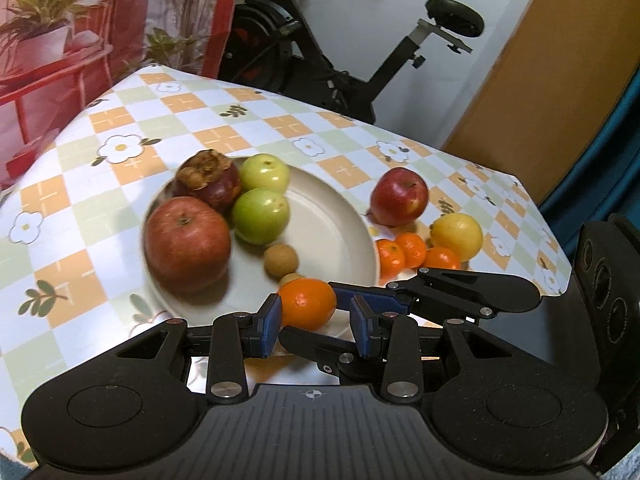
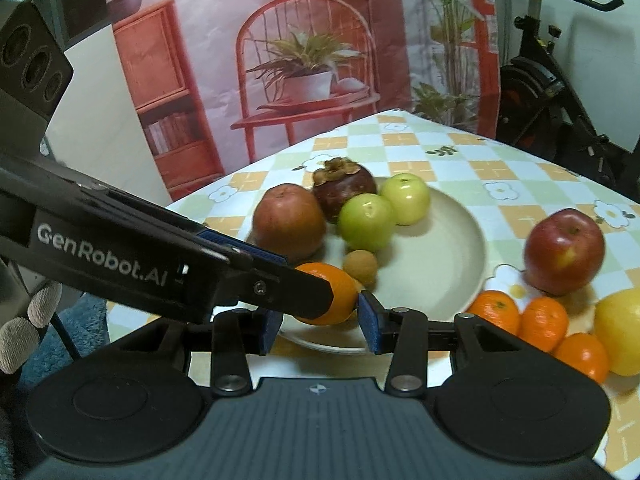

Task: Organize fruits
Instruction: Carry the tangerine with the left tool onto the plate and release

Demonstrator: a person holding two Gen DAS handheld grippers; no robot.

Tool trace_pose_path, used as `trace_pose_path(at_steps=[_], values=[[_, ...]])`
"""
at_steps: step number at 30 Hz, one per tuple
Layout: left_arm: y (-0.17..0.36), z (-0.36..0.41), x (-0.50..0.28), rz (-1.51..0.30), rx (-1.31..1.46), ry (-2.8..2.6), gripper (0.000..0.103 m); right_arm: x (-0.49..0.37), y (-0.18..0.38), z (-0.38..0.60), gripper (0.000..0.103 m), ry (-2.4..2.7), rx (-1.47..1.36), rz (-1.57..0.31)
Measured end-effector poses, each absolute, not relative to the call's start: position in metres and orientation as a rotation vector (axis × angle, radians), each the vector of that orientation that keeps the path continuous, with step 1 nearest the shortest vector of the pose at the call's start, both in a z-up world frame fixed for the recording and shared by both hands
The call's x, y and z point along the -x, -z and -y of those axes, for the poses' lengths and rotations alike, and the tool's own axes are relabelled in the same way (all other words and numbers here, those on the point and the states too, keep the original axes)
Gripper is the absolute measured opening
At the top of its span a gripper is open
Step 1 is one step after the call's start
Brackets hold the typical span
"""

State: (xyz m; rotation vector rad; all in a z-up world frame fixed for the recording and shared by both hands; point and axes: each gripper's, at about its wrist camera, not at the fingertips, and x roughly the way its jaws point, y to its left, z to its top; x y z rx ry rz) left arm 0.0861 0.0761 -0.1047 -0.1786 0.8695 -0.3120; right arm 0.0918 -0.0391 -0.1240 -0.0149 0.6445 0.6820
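Already a large red apple (image 1: 187,243), a mangosteen (image 1: 208,184), two green apples (image 1: 262,202) and a small brown fruit (image 1: 281,261) are gathered on the plate (image 1: 340,232). An orange (image 1: 307,303) at its near rim is bracketed by both grippers, the left gripper (image 1: 316,322) held wide with one pad touching, the right gripper (image 2: 320,326) likewise spread, its grip unconfirmed. Left on the counter (image 1: 200,120) are a red apple (image 1: 399,197), a lemon (image 1: 457,237) and three mandarins (image 1: 412,254).

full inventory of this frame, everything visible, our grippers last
plate: 1, cream, table centre
red apples: 2; one on plate, one on cloth right of plate
green apples: 2, on plate
mangosteen: 1, dark purple, plate's far edge
longans: 2, tan, plate front
held orange: 1, over plate's near rim
small oranges: 3, right of plate
lemon: 1, yellow, right
tablecloth: checked, floral
exercise bike: black, behind
left gripper: beside orange
right gripper: around orange
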Motion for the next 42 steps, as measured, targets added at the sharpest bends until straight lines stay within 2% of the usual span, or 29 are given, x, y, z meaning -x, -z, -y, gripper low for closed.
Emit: trace_pose_path(at_steps=[22, 32, 42], values=[[0.116, -0.1, -0.097, -0.886, 0.202, 0.201, 0.039, -0.12, 0.136, -0.001, 0.044, -0.761, 0.123, -0.672], [0.113, -0.101, -0.094, -0.876, 0.215, 0.171, 0.039, -0.12, 0.137, 0.004, 0.045, -0.746, 0.098, -0.68], [0.097, -0.086, -0.092, -0.81, 0.187, 0.173, 0.04, -0.105, 0.123, 0.042, 0.046, -0.681, 0.023, -0.593]])
